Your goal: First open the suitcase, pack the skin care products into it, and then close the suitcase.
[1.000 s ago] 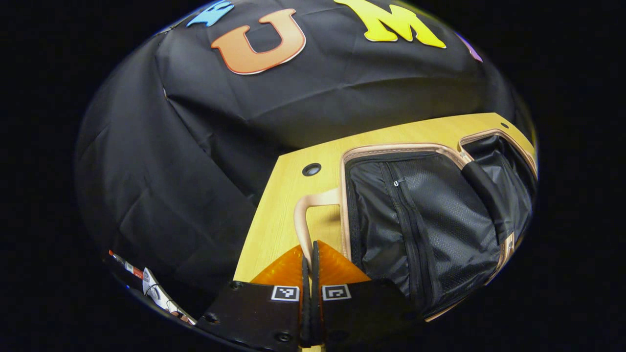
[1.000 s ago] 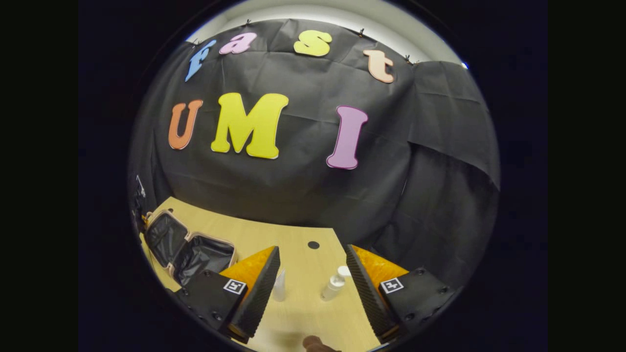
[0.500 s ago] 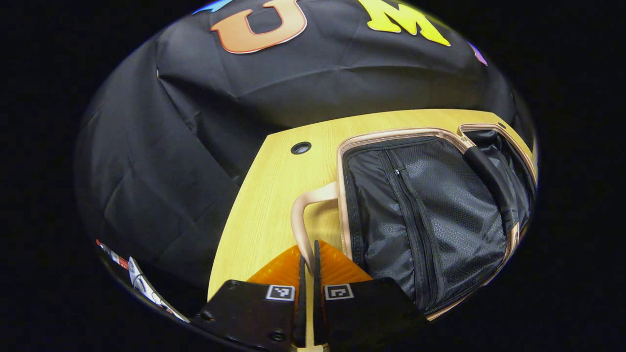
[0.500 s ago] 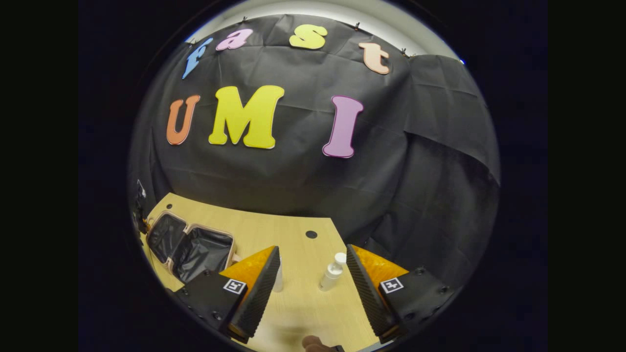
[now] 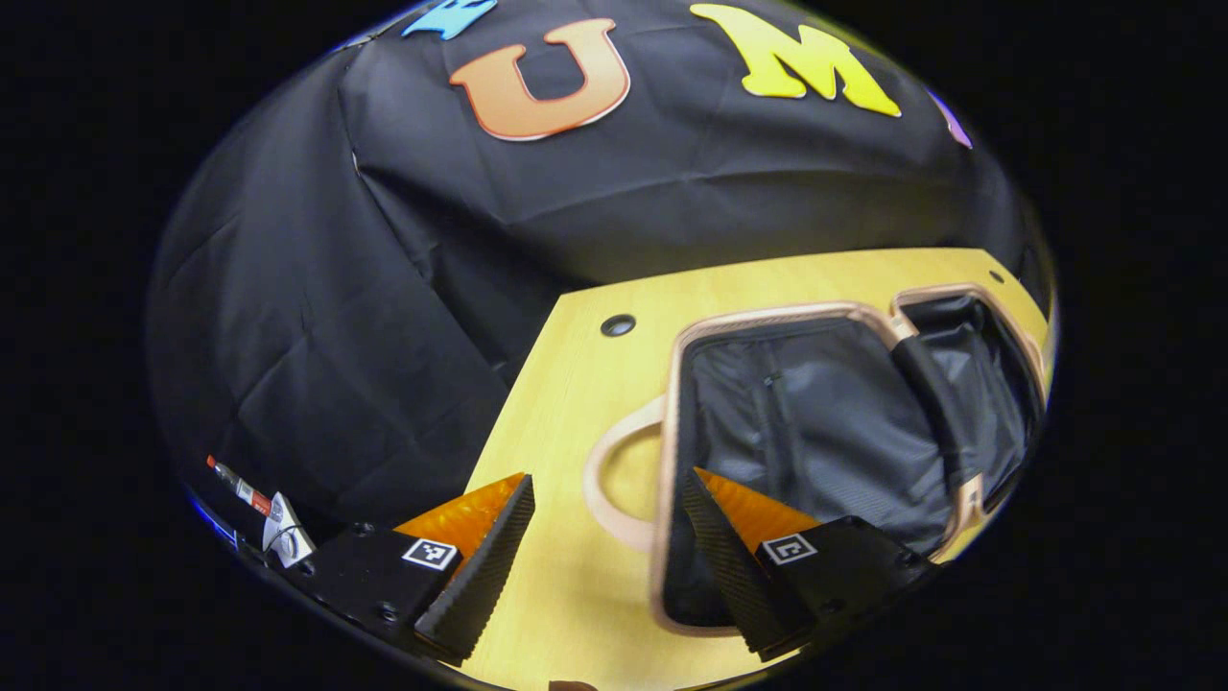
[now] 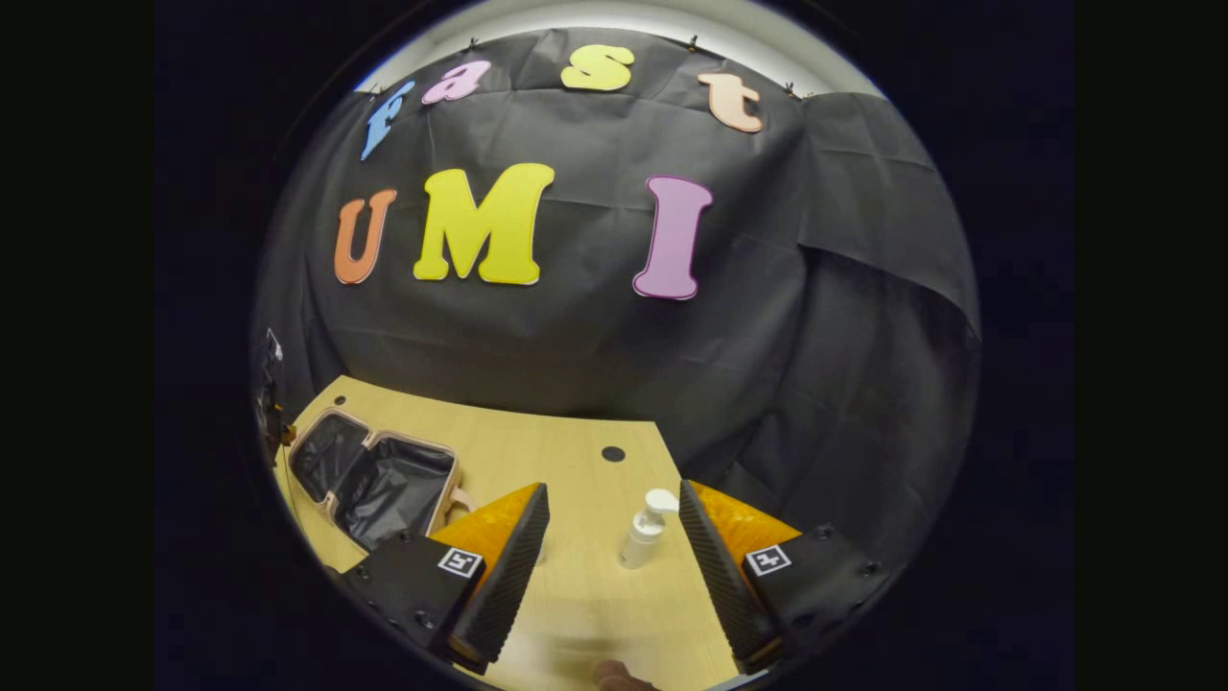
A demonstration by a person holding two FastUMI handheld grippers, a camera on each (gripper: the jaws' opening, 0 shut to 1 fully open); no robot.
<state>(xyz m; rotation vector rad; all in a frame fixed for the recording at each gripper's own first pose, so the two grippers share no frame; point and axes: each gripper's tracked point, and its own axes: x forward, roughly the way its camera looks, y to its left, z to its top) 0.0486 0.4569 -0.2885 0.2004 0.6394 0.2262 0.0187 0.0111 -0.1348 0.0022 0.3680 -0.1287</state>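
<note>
Now the suitcase (image 5: 844, 413) lies open on the table (image 5: 576, 384).
Left gripper (image 5: 607, 537) jaws wide above its handle (image 5: 604, 480); right gripper (image 6: 614, 547) jaws wide near a white bottle (image 6: 645, 528).

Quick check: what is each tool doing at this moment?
Left tool: open, holding nothing, around the suitcase handle.
Right tool: open, holding nothing, white pump bottle ahead.

We have let go of the handle (image 5: 614, 485): our left gripper (image 5: 606, 523), clamped on it a second ago, now stands spread with the handle loose between its fingers. In the right gripper view the bottle (image 6: 645, 529) sits slightly higher between the fingers.
</note>
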